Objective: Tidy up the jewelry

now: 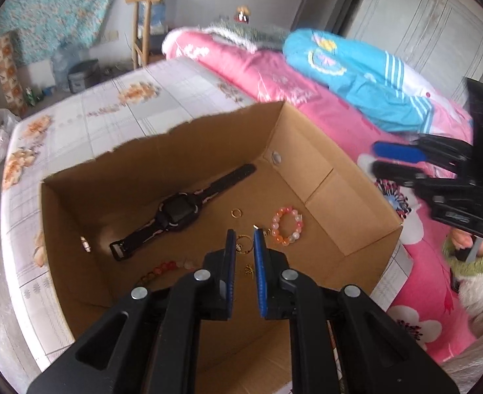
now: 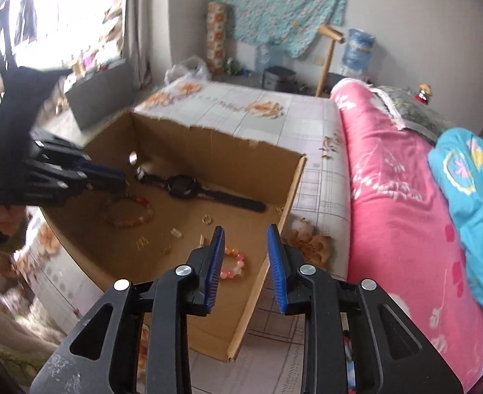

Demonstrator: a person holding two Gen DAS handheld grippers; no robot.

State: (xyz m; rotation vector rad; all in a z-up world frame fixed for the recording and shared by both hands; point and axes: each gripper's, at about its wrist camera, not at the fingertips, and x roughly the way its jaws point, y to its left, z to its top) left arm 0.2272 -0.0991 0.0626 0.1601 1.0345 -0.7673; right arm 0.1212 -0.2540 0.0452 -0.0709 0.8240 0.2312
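An open cardboard box [image 1: 317,151] on the bed holds jewelry: a black watch [image 1: 176,213], a pink-orange bead bracelet [image 1: 287,226], a red bead bracelet [image 1: 166,267], a gold ring [image 1: 236,212] and small gold pieces [image 1: 248,269]. My left gripper [image 1: 244,239] hangs over the box, its jaws a narrow gap apart, with gold rings seen between them; I cannot tell whether they are held. My right gripper [image 2: 245,233] is open and empty over the box's right wall [image 2: 274,239], above the pink-orange bracelet [image 2: 233,262]. The watch [image 2: 182,187] shows there too.
The box sits on a floral-checked sheet [image 1: 110,115]. A pink quilt [image 1: 274,75] and a blue garment [image 1: 356,72] lie to the right. The right gripper [image 1: 392,161] shows beyond the box in the left view; the left gripper [image 2: 110,180] shows over the box's far-left side.
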